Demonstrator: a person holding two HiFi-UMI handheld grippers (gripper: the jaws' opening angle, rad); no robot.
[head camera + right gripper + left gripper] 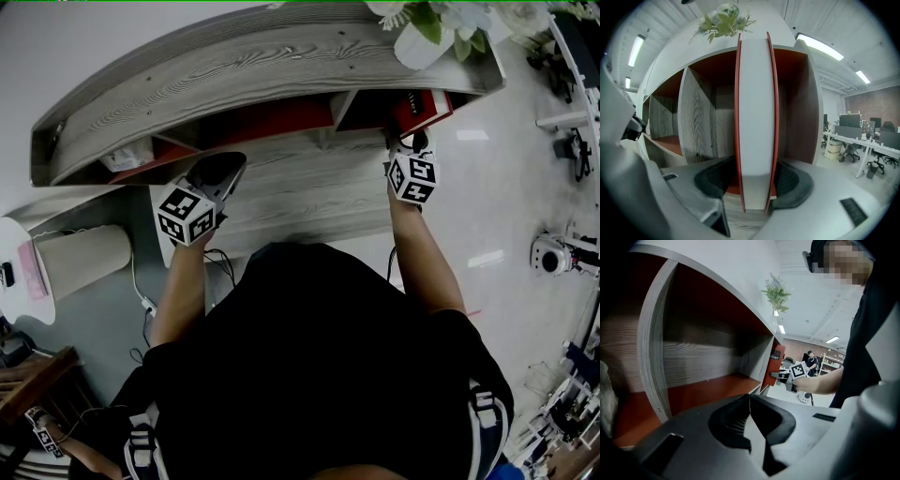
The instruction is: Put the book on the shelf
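Book stands clear of shelf walls, right gripper jaws parted.

grey wood shelf – red book upright in right compartment – plant on top.

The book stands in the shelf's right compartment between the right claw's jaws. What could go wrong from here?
1. The book stands upright with nothing beside it to lean on; it may tip over.
2. The right claw has its open jaws close to both covers; drawing back crookedly could drag or topple the book.
3. The book seems to stick out past the front of the shelf, so it could get bumped.
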